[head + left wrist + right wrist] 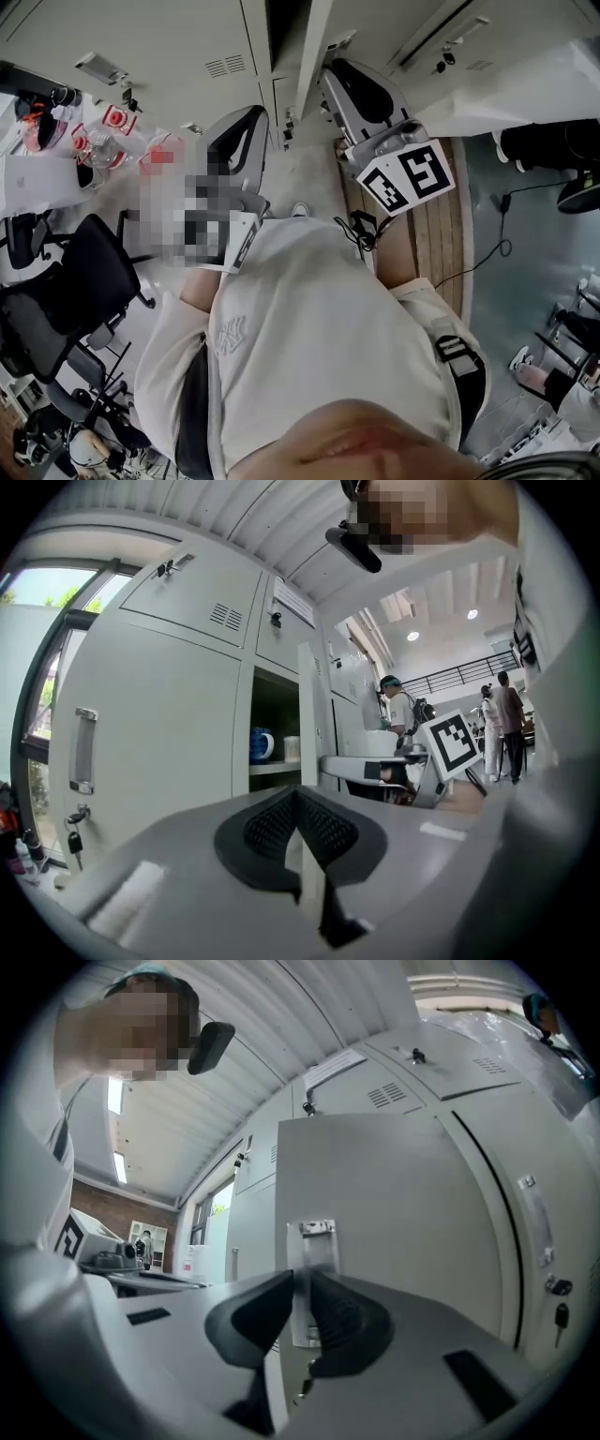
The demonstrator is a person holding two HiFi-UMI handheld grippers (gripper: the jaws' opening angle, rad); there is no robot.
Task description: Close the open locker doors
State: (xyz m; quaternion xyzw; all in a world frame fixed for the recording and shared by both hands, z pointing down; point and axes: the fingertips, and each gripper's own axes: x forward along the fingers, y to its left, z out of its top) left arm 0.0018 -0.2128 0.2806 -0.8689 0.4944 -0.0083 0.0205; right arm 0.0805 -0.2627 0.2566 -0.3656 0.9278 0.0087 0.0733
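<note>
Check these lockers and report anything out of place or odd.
One locker door stands open while the rest are shut, exposing a shelf with a blue mug. The right gripper is closed on that door's handle. Nothing looks spilled or damaged.

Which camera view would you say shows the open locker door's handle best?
The right gripper view: the handle stands front-on between the jaws. The head view shows only the top edge of the door; the left gripper view shows it edge-on, handle hidden.

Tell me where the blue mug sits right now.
In the left gripper view, the blue mug stands on the shelf inside the open locker, just left of a pale cup.
</note>
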